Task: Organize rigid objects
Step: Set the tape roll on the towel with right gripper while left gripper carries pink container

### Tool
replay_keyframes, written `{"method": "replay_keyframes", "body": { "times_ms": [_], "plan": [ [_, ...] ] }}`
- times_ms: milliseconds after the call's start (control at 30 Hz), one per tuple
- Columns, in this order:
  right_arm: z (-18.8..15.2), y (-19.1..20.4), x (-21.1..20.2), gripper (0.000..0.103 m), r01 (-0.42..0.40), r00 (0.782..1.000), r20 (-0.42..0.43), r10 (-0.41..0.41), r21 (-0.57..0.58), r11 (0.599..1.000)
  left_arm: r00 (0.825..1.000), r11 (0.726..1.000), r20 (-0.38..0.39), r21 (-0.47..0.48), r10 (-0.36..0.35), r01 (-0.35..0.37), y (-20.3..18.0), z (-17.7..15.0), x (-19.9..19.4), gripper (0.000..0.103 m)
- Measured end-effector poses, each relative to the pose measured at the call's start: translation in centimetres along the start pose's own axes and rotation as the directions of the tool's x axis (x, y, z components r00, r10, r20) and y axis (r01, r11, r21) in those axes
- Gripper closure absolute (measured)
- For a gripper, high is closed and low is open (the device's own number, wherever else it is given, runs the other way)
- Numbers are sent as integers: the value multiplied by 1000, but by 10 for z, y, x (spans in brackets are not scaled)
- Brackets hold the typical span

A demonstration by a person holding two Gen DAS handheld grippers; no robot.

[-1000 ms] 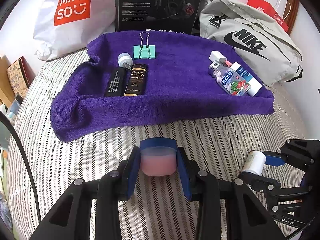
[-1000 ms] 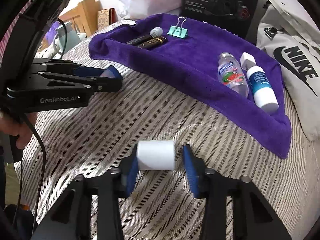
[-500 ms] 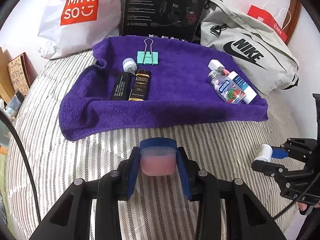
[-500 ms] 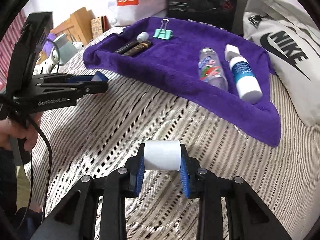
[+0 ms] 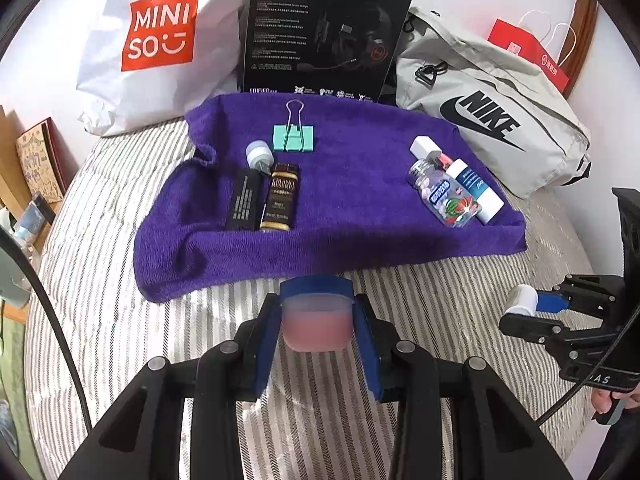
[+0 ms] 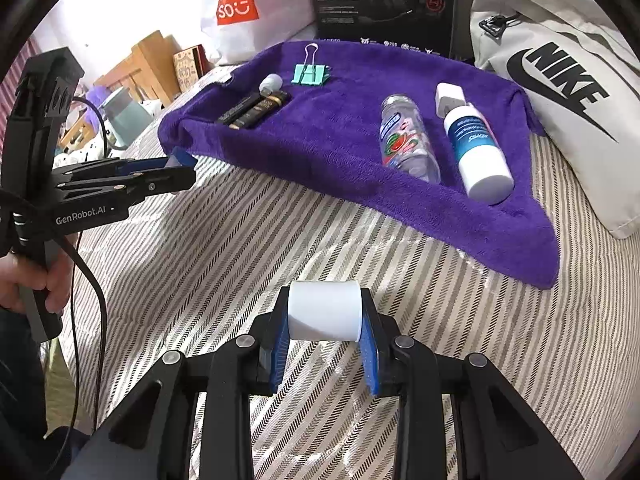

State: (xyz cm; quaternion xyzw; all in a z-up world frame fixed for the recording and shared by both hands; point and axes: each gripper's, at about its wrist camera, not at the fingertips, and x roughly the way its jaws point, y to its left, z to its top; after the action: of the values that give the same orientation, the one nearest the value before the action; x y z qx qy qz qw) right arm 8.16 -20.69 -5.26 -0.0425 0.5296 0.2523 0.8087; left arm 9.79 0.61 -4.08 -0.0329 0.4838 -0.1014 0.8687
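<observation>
My left gripper (image 5: 316, 320) is shut on a small pink jar with a blue lid (image 5: 314, 322), held above the striped bedding just short of the purple towel (image 5: 360, 216). A white cylinder (image 6: 324, 316) sits clamped between the pads of my right gripper (image 6: 325, 320), also over the bedding; the same gripper (image 5: 524, 304) shows at the right of the left wrist view. On the towel lie a mint binder clip (image 5: 294, 136), a small grey-capped vial (image 5: 259, 155), two dark tubes (image 5: 264, 200), a clear candy bottle (image 5: 444, 194) and a white bottle (image 5: 478, 190).
Behind the towel stand a white Miniso bag (image 5: 160, 40), a black headset box (image 5: 324, 28) and a grey Nike bag (image 5: 492, 116), with a red paper bag (image 5: 528, 52) beyond. Wooden furniture and clutter (image 6: 148, 68) sit off the bed's left side. A person's hand (image 6: 36, 280) grips the left handle.
The right gripper has drifted to the right and rolled level, carrying the white cylinder. The left gripper with the pink jar has barely moved.
</observation>
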Motion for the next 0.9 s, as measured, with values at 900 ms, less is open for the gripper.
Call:
{"method": "replay_keyframes", "body": {
  "times_ms": [900],
  "plan": [
    [108,-8,51,72,-17,1000,17,18,-19,1000,1000,1000,12,-19,-14,15,32,57,21,68]
  ]
}}
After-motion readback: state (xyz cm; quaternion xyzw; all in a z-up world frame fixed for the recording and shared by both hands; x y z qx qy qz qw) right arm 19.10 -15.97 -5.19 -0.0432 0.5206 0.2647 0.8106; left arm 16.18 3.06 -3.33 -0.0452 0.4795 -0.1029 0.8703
